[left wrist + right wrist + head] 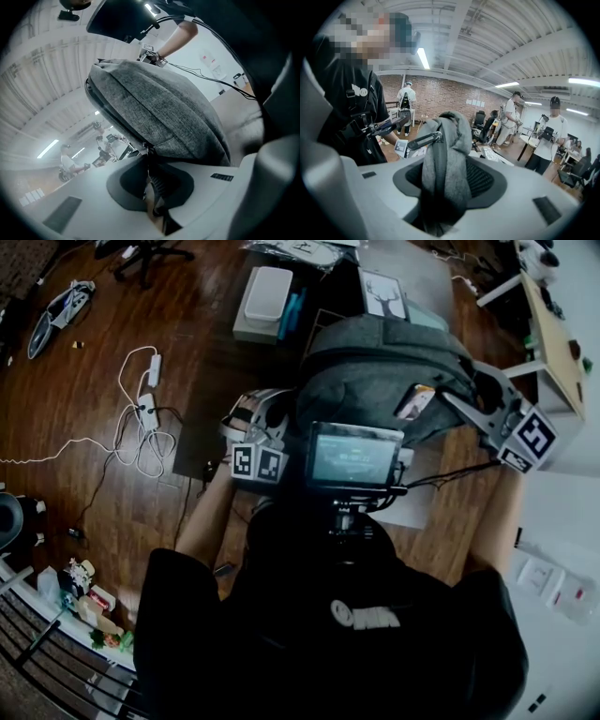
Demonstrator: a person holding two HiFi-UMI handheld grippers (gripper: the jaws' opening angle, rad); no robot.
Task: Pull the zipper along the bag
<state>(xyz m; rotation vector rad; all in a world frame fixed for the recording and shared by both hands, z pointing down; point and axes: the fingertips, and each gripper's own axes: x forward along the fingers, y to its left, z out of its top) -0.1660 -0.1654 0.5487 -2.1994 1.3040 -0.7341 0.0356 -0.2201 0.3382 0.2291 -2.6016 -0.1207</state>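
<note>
Nearest, the left gripper (149,157) has its jaws pinched together on the thin dark zipper pull (148,149) at the bag's seam. The right gripper (445,187) clamps a thick fold of grey fabric (443,140), its jaws half apart around it. Beyond both, the grey bag (384,381) stands near the desk's (211,399) front edge. I judge it soft and light, its cloth likely to bunch, so the pull wants a firm pinch while the fold is held taut
</note>
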